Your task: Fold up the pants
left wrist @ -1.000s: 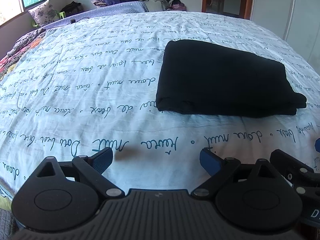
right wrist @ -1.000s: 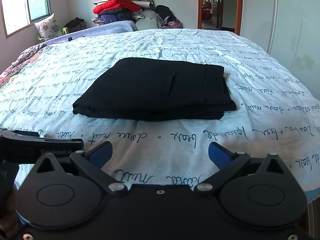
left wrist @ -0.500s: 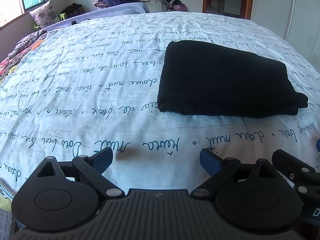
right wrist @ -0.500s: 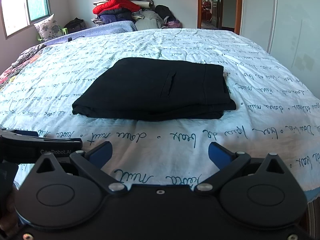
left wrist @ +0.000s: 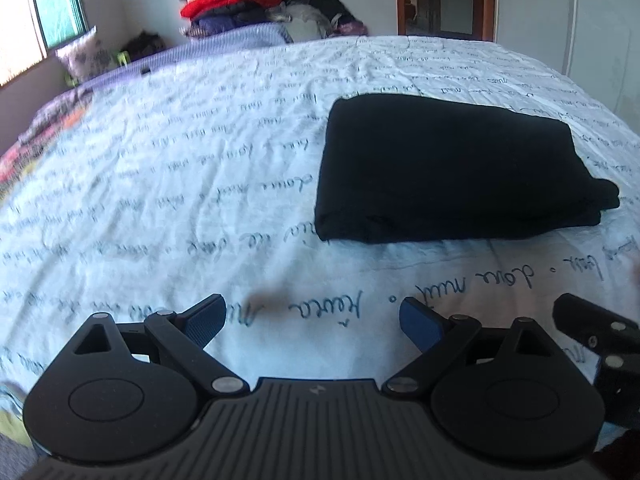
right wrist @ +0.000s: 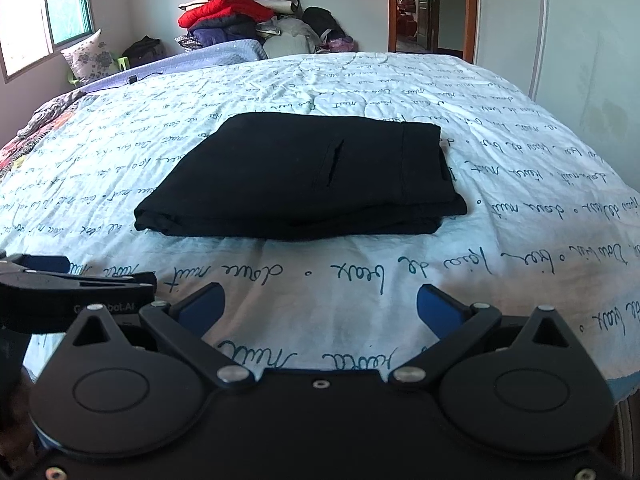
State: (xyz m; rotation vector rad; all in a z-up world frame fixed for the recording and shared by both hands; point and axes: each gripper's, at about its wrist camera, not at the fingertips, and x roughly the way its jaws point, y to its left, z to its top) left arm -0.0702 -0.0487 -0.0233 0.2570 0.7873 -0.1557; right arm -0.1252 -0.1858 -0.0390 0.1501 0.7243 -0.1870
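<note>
Left wrist view puts my left tool (left wrist: 310, 316) nearest, blue pads spread apart and empty, low over the near edge of the bed (left wrist: 160, 200). Right wrist view shows my right tool (right wrist: 320, 306) the same: pads apart, nothing between them. Beyond both, the black pants (right wrist: 304, 180) lie on the script-printed sheet as a compact, layered rectangle, pocket slit up, well apart from either tool. I judge the folding done; what remains is to draw back, or at most to square the right-hand edge where layers peek out. Farther off, a pile of clothes (right wrist: 232, 12) sits by the wall. Against a second ago, the left view has tilted upward and blurred; the pants are unchanged.
</note>
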